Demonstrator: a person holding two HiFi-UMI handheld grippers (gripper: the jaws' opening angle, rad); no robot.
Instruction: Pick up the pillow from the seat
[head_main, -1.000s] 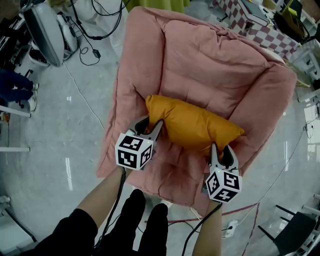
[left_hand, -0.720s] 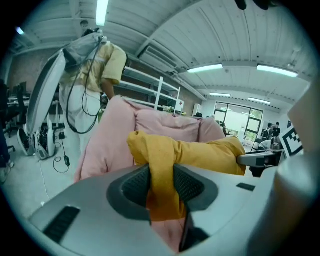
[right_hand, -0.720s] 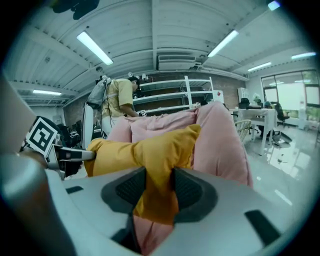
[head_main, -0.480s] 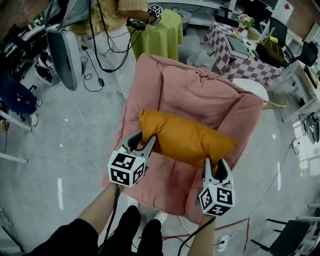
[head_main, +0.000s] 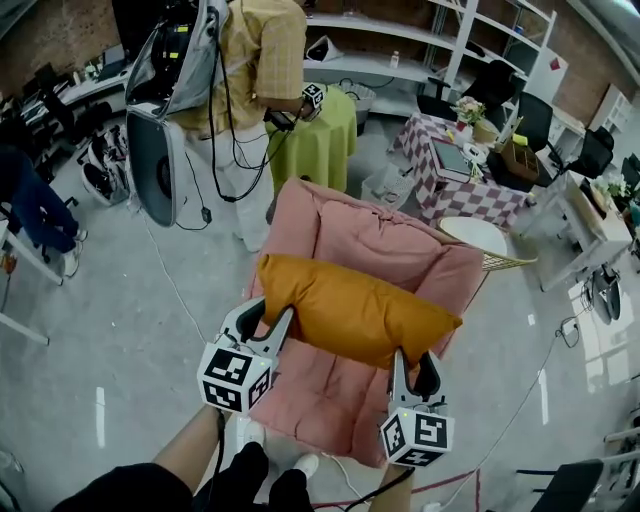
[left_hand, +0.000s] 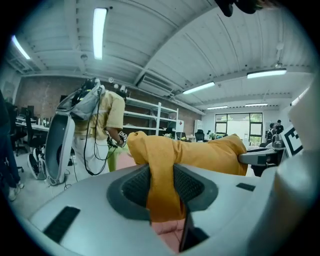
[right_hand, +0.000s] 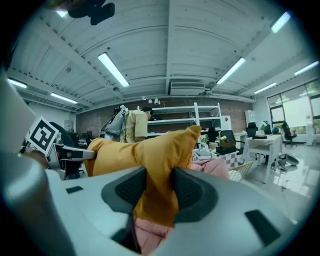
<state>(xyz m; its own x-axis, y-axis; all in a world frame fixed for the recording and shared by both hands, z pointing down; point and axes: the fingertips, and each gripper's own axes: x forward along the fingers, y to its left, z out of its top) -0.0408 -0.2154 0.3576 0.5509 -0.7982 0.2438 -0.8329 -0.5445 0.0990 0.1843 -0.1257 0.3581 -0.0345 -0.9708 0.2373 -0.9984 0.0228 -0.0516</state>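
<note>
The orange pillow (head_main: 355, 310) is held clear of the pink seat (head_main: 385, 240), stretched level between the 2 tools with the seat beneath it. The left tool (head_main: 270, 318) is clenched on the pillow's left end and the right tool (head_main: 413, 362) on its right end. In each gripper view a fold of orange fabric is seen pinched between the pads. 1 second ago the pillow was lying in the hollow of the seat. Since then both tools have been raised together and the pillow has been carried up with them. The pick-up is judged essentially done. Only a steady hold is called for, since nothing but fabric folds is gripped and a jerk could let them slip.
</note>
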